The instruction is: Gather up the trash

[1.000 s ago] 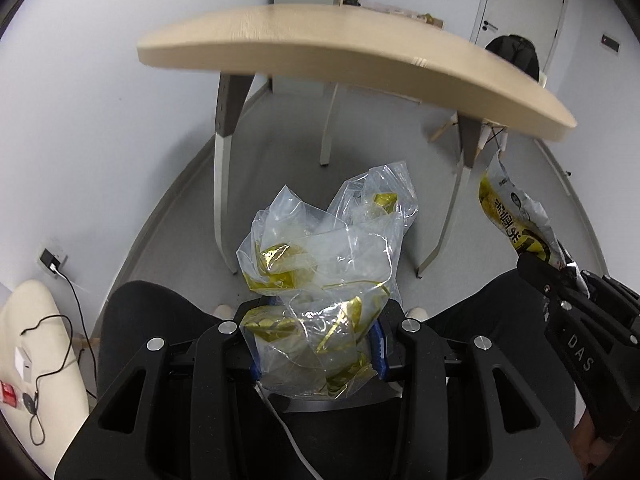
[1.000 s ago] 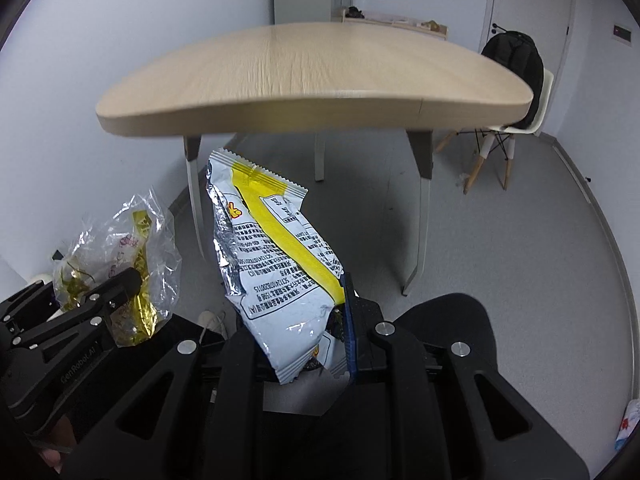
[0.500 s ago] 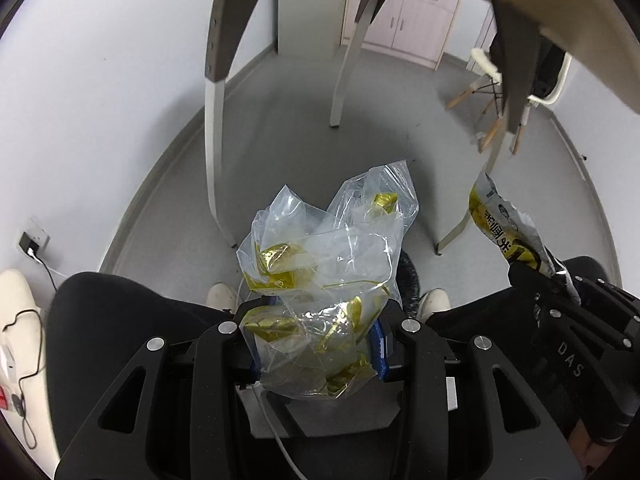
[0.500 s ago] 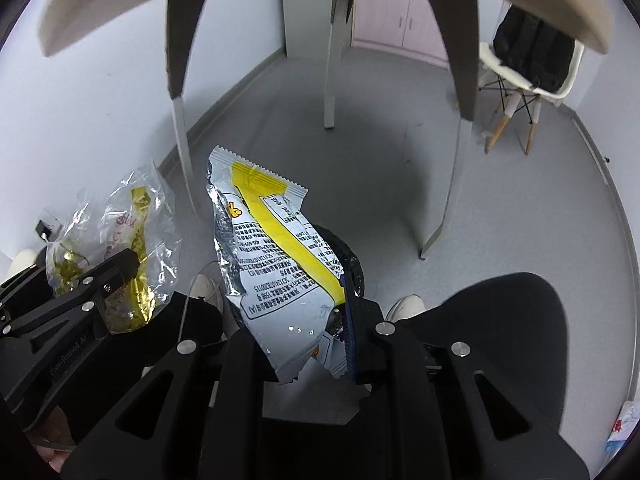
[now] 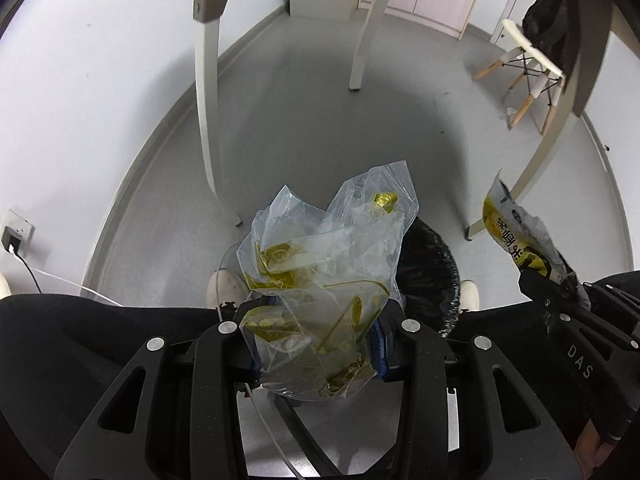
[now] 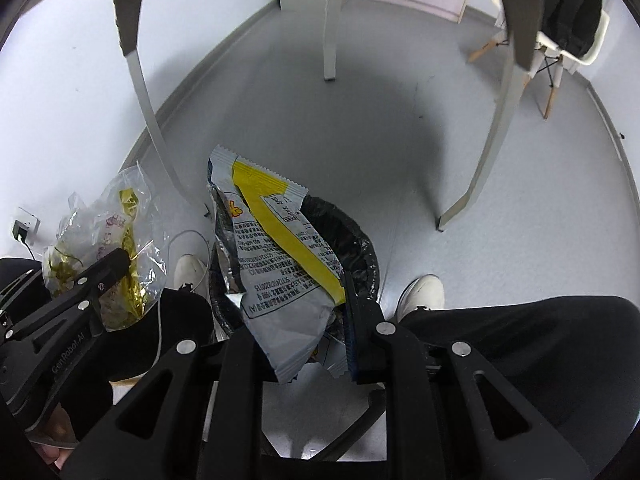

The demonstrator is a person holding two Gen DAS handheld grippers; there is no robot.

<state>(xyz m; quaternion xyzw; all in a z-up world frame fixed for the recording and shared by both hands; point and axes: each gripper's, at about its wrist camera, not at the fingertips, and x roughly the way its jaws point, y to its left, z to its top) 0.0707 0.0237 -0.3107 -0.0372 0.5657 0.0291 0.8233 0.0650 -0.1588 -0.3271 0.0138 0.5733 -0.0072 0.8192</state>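
Note:
My left gripper is shut on a crumpled clear plastic bag with yellow print; it also shows at the left of the right wrist view. My right gripper is shut on a silver and yellow snack wrapper, which also shows at the right of the left wrist view. A bin with a black liner stands on the floor just below and beyond both pieces of trash, between the person's white shoes; it shows in the left wrist view too.
Table legs rise around the bin, with the tabletop overhead. The person's black-trousered knees flank the bin. A wall socket with a cable is at the left. A chair stands at the far right.
Both grippers have tipped down from facing the tabletop edge to facing the floor under the table. The black-lined bin has come into view below the held trash.

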